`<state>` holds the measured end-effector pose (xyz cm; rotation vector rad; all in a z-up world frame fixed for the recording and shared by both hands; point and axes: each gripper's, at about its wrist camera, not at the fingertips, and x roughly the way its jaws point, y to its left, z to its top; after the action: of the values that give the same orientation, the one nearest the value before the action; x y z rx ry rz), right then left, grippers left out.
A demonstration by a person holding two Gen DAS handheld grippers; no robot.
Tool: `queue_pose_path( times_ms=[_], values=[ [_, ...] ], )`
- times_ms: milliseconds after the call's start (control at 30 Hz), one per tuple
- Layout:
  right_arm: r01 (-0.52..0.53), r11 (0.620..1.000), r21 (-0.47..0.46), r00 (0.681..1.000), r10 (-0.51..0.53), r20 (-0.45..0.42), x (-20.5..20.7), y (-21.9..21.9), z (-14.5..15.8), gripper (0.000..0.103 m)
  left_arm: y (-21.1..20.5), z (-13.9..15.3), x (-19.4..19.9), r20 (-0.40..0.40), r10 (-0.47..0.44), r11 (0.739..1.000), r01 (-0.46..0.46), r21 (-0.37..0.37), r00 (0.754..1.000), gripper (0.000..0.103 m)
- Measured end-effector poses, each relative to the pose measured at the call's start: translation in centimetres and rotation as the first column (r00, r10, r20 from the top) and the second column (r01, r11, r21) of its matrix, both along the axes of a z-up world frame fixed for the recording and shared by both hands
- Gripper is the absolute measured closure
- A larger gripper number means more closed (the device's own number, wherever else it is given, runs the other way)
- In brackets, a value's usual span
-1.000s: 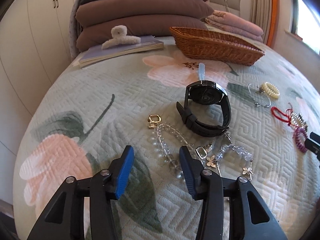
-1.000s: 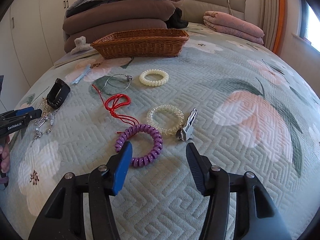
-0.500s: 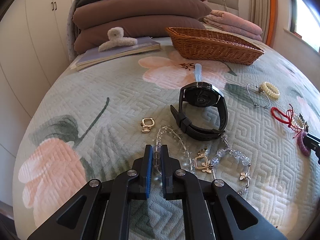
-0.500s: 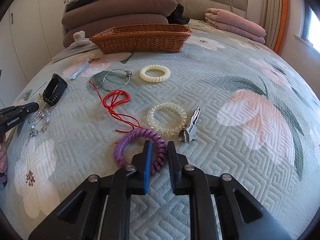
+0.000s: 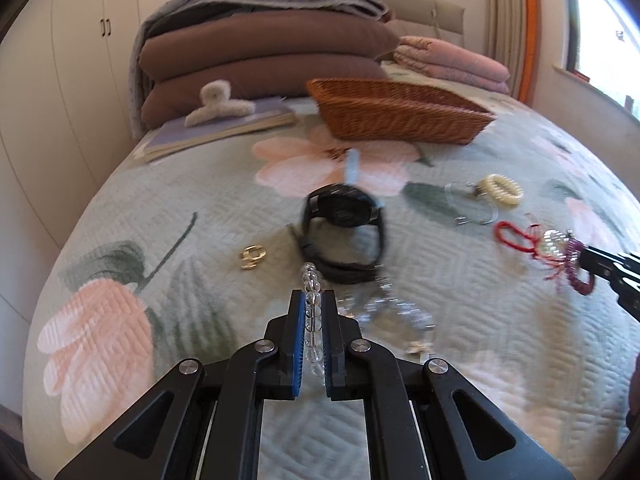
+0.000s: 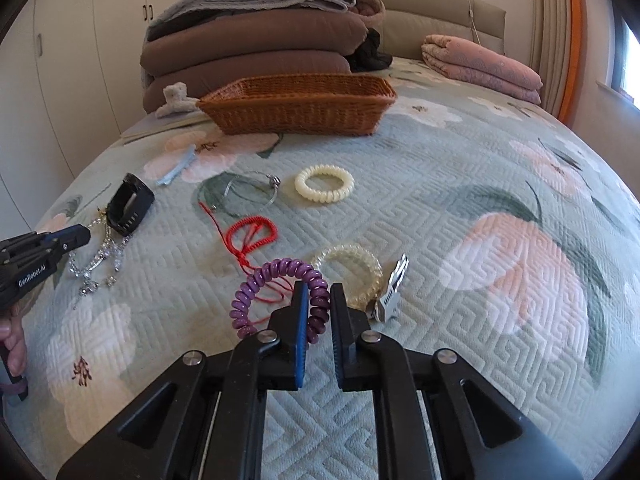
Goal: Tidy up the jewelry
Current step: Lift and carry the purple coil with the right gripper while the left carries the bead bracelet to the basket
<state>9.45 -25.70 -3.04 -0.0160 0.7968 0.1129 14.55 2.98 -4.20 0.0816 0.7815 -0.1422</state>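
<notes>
Could easily snag: left gripper (image 5: 313, 322) fingers clamped on a clear bead bracelet (image 5: 311, 312) whose far loops trail beside the black watch (image 5: 344, 236) on the bed, might drag it. Right gripper (image 6: 319, 312) pinching the purple coil band (image 6: 276, 288), lifted near side; might spring loose. Basket (image 6: 296, 108) sits far back.

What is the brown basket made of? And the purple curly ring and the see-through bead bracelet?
The basket looks like woven wicker or rattan: its walls show a tight brown weave, matte. The purple coil hair tie looks like shiny plastic: smooth glossy spiral loops. The clear bead bracelet looks like glass or clear plastic; the round beads let light through, but the pictures cannot tell which.
</notes>
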Motion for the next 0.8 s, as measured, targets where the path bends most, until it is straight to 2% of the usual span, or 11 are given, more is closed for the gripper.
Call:
queue_pose_path(
  times_ms=[233, 400, 633, 800],
  values=[
    [-0.029, 0.999, -0.014, 0.999, 0.03, 0.036, 1.4, 0.7, 1.4, 0.091, -3.1, 2.5, -0.9, 0.065, -0.067, 0.998, 0.067, -0.003, 0.996, 0.096],
    [-0.028, 0.999, -0.022, 0.998, 0.029, 0.061, 2.8, 0.4, 2.3, 0.091, -4.4, 4.0, -0.2, 0.11, -0.077, 0.997, 0.078, -0.004, 0.991, 0.096],
    [-0.033, 0.999, -0.033, 0.994, 0.036, 0.1, 5.6, 0.0, 3.6, 0.091, -6.2, 5.1, 2.6, 0.157, -0.094, 0.995, 0.095, 0.0, 0.983, 0.096],
    [-0.048, 0.998, -0.035, 0.99, 0.052, 0.13, 8.8, -0.2, 4.8, 0.091, -7.0, 5.7, 6.3, 0.187, -0.079, 0.996, 0.087, -0.036, 0.979, 0.096]
  ],
)
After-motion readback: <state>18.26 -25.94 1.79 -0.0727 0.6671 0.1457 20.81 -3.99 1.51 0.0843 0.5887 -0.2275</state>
